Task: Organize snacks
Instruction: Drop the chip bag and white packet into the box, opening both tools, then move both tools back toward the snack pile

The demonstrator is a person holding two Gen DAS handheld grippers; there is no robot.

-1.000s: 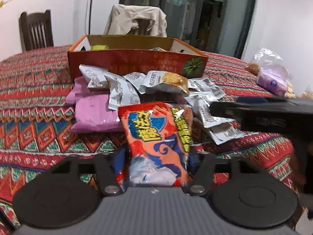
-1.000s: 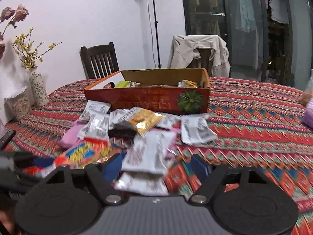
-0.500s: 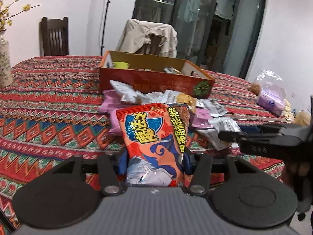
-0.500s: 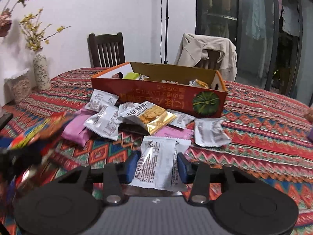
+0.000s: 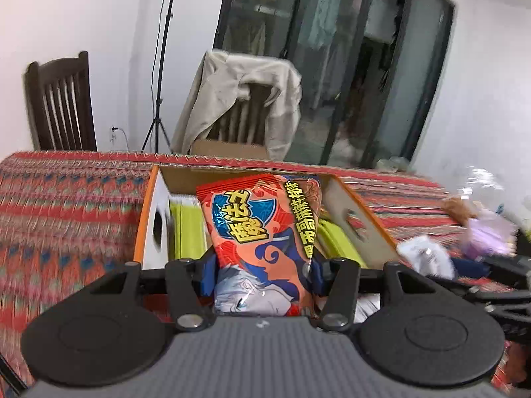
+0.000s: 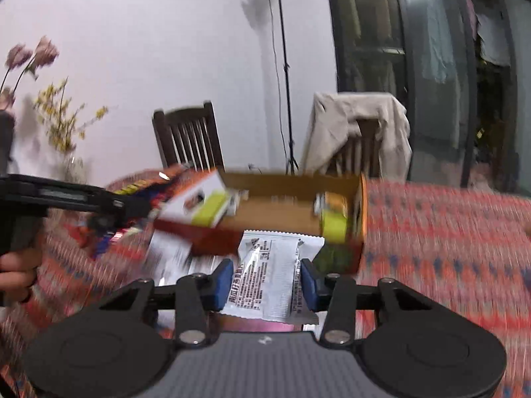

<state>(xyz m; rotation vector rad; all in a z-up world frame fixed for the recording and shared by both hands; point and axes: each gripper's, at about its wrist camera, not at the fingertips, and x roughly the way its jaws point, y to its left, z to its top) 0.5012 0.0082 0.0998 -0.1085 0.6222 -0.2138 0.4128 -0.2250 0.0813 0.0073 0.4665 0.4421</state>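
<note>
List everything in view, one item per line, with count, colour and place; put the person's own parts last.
orange snack bag: one, orange-red and blue, clamped in the left tongs, over the box
silver packet: one, silver-white, clamped in the right tongs
cardboard box: one, orange outside, brown inside, on the table
green packs: at least two, lime green, inside the box
tablecloth: one, red patterned, covering the table
wooden chairs: two, dark brown, behind the table; one draped with a beige jacket
light stand: one, black, by the wall
flowers: pink and yellow, far left
left tongs: black, blue pads
right tongs: black, blue pads
hand: one, left edge of the right view
</note>
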